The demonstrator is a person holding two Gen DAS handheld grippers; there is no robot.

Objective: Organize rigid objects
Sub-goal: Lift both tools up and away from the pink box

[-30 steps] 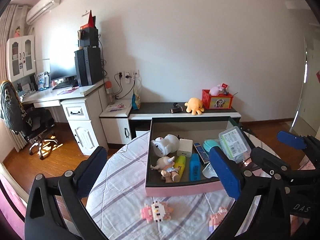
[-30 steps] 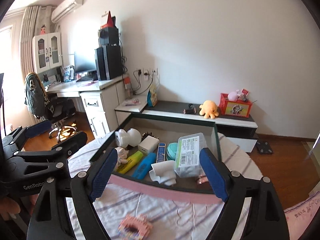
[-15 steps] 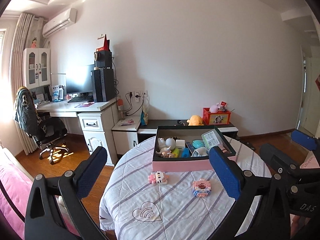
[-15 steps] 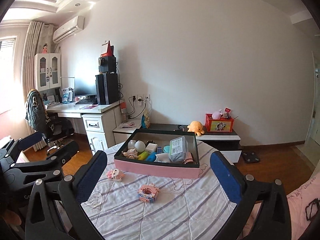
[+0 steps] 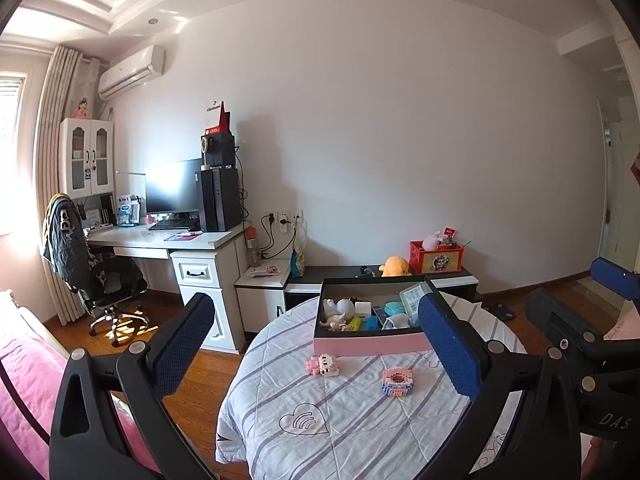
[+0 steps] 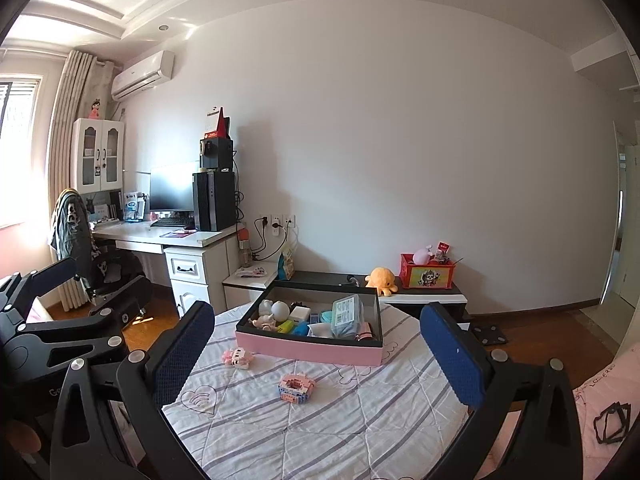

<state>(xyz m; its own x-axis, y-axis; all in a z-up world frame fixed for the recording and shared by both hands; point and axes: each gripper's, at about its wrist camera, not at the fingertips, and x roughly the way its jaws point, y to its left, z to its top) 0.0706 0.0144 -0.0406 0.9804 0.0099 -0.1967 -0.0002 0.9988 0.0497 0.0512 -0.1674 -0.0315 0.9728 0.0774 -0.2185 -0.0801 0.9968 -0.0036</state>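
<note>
A white-walled bedroom holds a round table (image 6: 320,432) draped in a grey-striped white quilt. On it sits a shallow pink-sided box with a black rim (image 6: 310,350), filled with small toys and a clear plastic case. Two pink building-block figures lie on the quilt just in front of the box: one at its left corner (image 6: 237,357), one nearer the camera (image 6: 295,388). The left gripper (image 5: 316,344) and right gripper (image 6: 316,344) both hover near the table with jaws spread wide, holding nothing.

Pink-sided box (image 6: 308,350): open-topped, dark rim, crowded with small toys and packets, ahead of the right gripper (image 6: 316,354). Two pink brick-built figures, (image 6: 237,358) and (image 6: 295,388): loose on the cloth, nearer the gripper than the box.
</note>
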